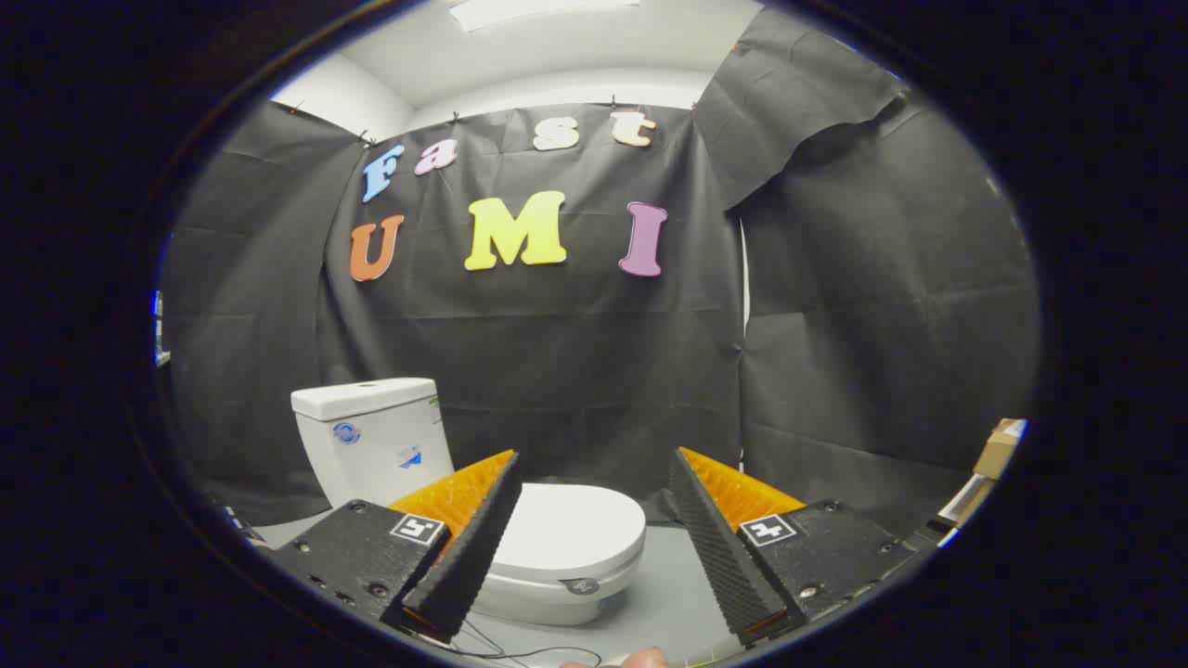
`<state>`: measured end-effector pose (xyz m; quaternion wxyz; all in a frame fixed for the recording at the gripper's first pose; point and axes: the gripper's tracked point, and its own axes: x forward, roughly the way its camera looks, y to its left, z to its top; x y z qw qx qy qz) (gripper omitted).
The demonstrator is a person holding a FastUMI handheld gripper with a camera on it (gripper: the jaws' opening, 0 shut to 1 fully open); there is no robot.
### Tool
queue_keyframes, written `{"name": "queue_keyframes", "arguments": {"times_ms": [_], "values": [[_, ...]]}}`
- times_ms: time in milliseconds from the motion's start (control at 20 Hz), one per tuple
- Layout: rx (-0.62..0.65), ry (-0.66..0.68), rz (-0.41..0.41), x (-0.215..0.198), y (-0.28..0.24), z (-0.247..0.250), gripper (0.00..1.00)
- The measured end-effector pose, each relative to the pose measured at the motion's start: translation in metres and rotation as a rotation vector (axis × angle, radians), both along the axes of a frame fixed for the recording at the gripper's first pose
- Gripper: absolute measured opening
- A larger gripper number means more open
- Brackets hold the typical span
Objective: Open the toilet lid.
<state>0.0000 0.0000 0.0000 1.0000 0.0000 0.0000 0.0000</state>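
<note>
Your gripper [594,464] is released, its two fingers spread wide and holding nothing. Each finger has a black ribbed pad [469,552] backed by orange plastic, and each base carries one small square marker, two markers in all.

One white toilet [548,566] stands on the grey floor [668,603], just beyond the fingers and slightly left of the gap between them. Its lid [571,524] lies flat and closed on the bowl. Your left finger covers the lid's left part, so the hinge cannot be seen. One tank [371,441] rises behind, to the far left, bearing two small stickers too blurred to make out.

Near you, a thin dark cable [520,652] trails across the floor, and a fingertip [642,659] (cut off, only its tip visible) pokes in between the finger bases. Far right, one cardboard box [998,450] is partly cut off. Black cloth [835,325] hangs behind everything.
</note>
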Motion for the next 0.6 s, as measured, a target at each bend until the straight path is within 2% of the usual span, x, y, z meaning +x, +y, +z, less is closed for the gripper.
{"name": "queue_keyframes", "arguments": {"times_ms": [600], "values": [[-0.013, -0.001, -0.004, 0.0006, -0.0001, -0.0006, 1.0]]}}
